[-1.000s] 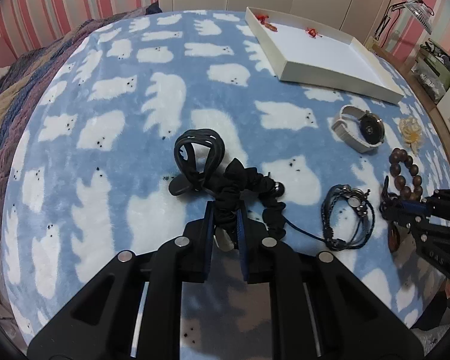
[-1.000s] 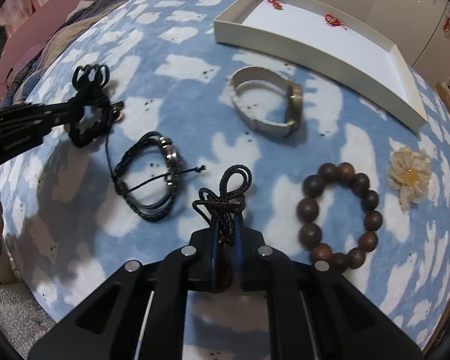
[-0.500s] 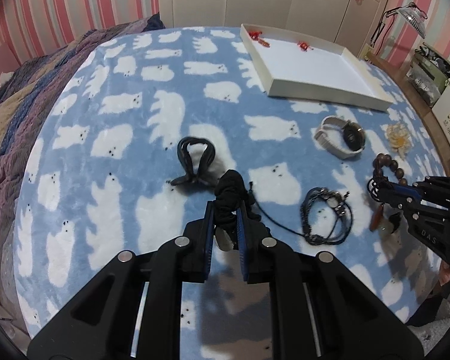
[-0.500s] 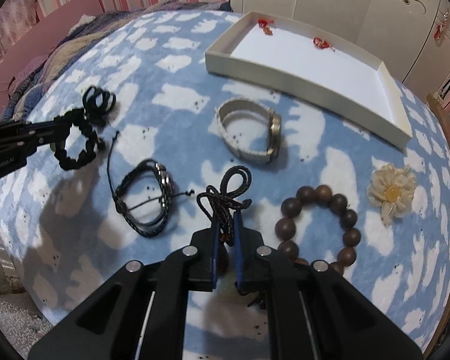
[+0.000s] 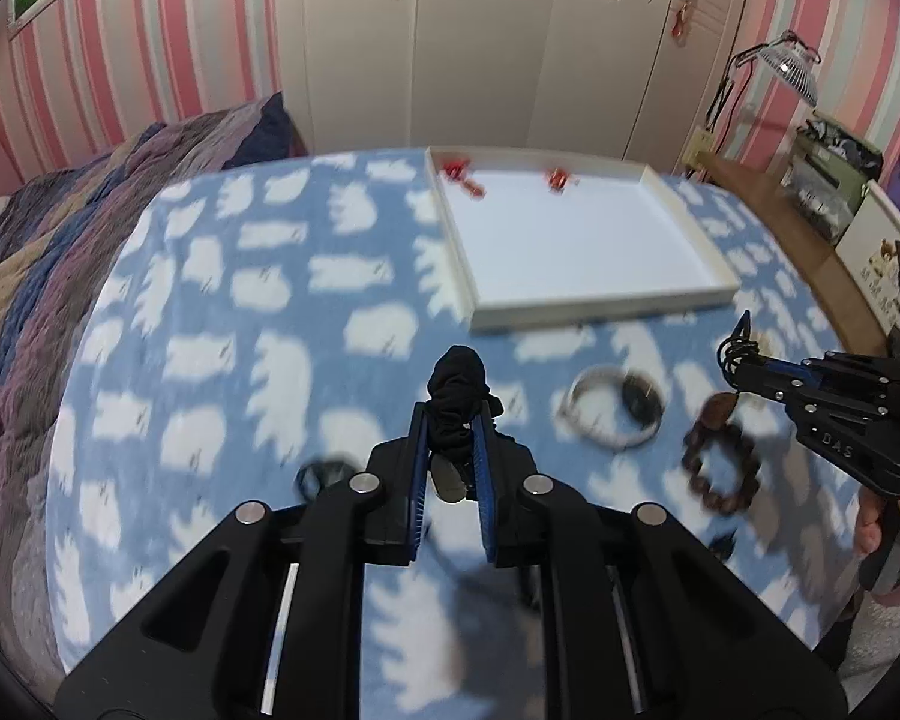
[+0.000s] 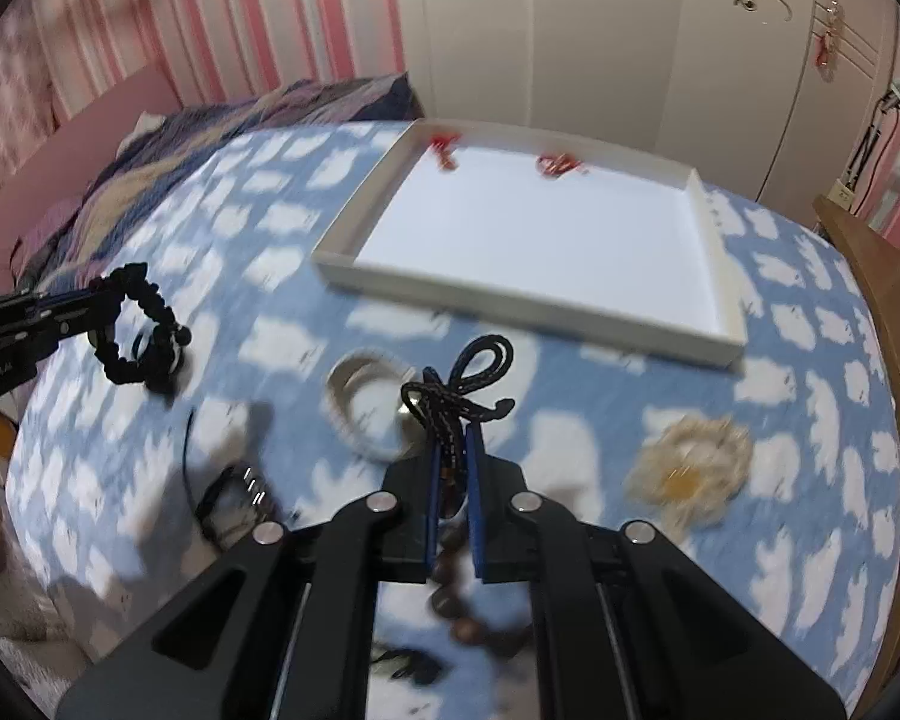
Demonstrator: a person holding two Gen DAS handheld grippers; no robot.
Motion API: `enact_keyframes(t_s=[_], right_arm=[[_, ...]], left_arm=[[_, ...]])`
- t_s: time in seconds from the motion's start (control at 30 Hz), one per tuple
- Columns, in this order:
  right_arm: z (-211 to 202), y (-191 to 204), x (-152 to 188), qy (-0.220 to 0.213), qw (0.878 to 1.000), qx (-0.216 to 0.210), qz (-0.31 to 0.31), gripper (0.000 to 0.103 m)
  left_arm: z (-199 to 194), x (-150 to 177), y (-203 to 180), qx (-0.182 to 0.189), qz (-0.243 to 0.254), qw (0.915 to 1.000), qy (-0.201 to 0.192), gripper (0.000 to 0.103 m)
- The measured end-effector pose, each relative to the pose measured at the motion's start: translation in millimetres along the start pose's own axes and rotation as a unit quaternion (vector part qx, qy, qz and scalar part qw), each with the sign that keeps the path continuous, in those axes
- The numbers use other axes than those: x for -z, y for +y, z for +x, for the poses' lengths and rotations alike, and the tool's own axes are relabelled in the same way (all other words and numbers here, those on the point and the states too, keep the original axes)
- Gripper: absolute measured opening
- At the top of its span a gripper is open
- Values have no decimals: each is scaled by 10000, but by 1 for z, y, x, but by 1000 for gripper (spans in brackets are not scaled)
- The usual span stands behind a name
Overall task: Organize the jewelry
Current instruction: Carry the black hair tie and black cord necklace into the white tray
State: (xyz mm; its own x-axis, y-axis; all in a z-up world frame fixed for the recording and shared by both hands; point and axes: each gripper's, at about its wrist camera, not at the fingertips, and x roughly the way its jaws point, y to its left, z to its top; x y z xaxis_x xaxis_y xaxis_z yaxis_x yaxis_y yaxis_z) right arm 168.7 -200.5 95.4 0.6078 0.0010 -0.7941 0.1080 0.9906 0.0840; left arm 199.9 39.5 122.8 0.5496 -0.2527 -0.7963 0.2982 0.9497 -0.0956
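Note:
My left gripper (image 5: pixel 450 414) is shut on a black scrunchie bracelet (image 5: pixel 457 387), held above the blue blanket; it also shows in the right wrist view (image 6: pixel 141 324). My right gripper (image 6: pixel 453 435) is shut on a dark braided cord necklace (image 6: pixel 465 387) with a brown pendant hanging below (image 5: pixel 720 405). The white tray (image 5: pixel 576 246) lies ahead of both, with two small red items (image 6: pixel 444 150) at its far edge.
On the blanket lie a pale-strap watch (image 5: pixel 615 411), a brown bead bracelet (image 5: pixel 720 471), a cream flower brooch (image 6: pixel 687 471), a black cord bracelet (image 6: pixel 234 495) and a dark hair tie (image 5: pixel 324 474). A wooden bed edge (image 6: pixel 888 300) runs along the right.
Both grippers have lifted higher off the blanket with their items and moved toward the white tray. The scrunchie and the cord necklace now hang clear of the blanket.

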Motion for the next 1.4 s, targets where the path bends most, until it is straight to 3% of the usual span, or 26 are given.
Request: enact_keyframes(t_s=[0.27, 0.57, 0.83, 0.93, 1.2, 1.4], right_arm=[[21, -55, -59, -244, 9987, 383, 220, 8], [70, -93, -119, -265, 9968, 697, 280, 7], [118, -118, -161, -189, 9970, 674, 339, 7], [139, -121, -173, -131, 9963, 836, 176, 7], [182, -147, -195, 27, 9940, 1002, 439, 7], [202, -161, -192, 318, 9919, 1083, 586, 7]], left_arm=[[33, -73, -23, 216, -48, 9997, -64, 12], [109, -141, -59, 531, -61, 9986, 63, 12], [192, -194, -80, 498, 28, 9985, 239, 12], [220, -204, -79, 459, 48, 9983, 347, 12], [276, -221, -73, 285, 41, 9979, 574, 12], [302, -216, -71, -114, 51, 9970, 767, 12]])
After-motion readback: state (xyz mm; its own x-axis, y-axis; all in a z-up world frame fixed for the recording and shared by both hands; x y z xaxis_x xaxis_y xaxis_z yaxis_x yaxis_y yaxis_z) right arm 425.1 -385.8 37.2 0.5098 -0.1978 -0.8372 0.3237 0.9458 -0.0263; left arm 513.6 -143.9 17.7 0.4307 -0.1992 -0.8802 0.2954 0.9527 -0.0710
